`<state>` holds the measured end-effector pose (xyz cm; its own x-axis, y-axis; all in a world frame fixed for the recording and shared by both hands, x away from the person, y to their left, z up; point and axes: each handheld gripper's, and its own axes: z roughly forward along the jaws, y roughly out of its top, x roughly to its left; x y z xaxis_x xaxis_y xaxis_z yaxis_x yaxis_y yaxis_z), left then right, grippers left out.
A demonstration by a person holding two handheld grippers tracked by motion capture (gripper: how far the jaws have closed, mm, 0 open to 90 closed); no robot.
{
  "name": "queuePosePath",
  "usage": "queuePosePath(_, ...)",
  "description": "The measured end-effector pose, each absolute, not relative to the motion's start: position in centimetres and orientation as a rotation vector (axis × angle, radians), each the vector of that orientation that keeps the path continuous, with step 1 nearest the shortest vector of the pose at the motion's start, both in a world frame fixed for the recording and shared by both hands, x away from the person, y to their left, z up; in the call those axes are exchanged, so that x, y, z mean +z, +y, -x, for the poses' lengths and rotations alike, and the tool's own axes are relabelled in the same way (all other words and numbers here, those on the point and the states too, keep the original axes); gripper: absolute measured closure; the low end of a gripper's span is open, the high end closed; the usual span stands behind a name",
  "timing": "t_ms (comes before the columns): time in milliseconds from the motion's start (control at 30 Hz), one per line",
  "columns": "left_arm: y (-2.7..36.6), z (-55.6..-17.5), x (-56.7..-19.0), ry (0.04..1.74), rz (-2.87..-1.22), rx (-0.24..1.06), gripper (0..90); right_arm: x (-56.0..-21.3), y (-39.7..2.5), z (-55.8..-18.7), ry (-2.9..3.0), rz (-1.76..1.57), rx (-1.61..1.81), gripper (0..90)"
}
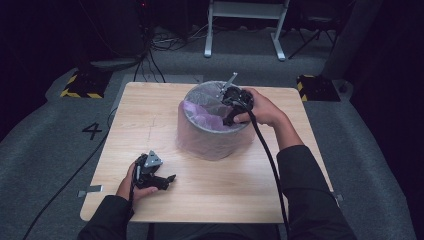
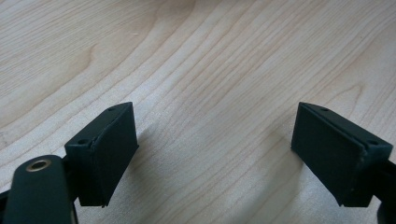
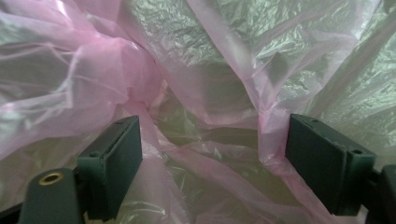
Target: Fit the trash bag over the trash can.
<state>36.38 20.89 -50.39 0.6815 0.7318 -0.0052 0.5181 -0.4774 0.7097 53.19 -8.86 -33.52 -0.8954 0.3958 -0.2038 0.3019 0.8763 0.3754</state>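
Observation:
A round mesh bin [image 1: 212, 135] lined with a thin pink plastic bag [image 1: 202, 114] stands at the middle of the wooden table [image 1: 260, 190]. My right gripper [image 1: 231, 107] reaches over the bin's right rim and points down into it. In the right gripper view its jaws stand wide apart, and crumpled folds of the pink bag [image 3: 196, 79] hang between and around them, with nothing clamped. My left gripper [image 1: 167, 179] rests low on the table at the front left, away from the bin. It is open, with bare wood [image 2: 215, 121] between its fingers [image 2: 109, 149].
The table's edges are close to my left hand at the front and left. Beyond the table lie grey floor mats, trailing black cables [image 1: 150, 65], yellow-black weighted bases [image 1: 80, 86] and a white stand's legs [image 1: 245, 30]. A cable [image 1: 270, 165] runs from my right gripper along the sleeve.

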Motion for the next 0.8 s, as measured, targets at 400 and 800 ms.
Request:
queuePosePath(400, 20.88, -36.30, -50.41, 0.961, -2.183, 0.389, 14.3, -33.77, -8.30, -53.40, 2.790, -0.543, 0.373, 19.0)
queuePosePath(800, 20.87, -36.30, -50.41, 0.961, -2.183, 0.390, 14.3, -33.73, -8.43, -53.30, 2.777, -0.564, 0.394, 20.7)
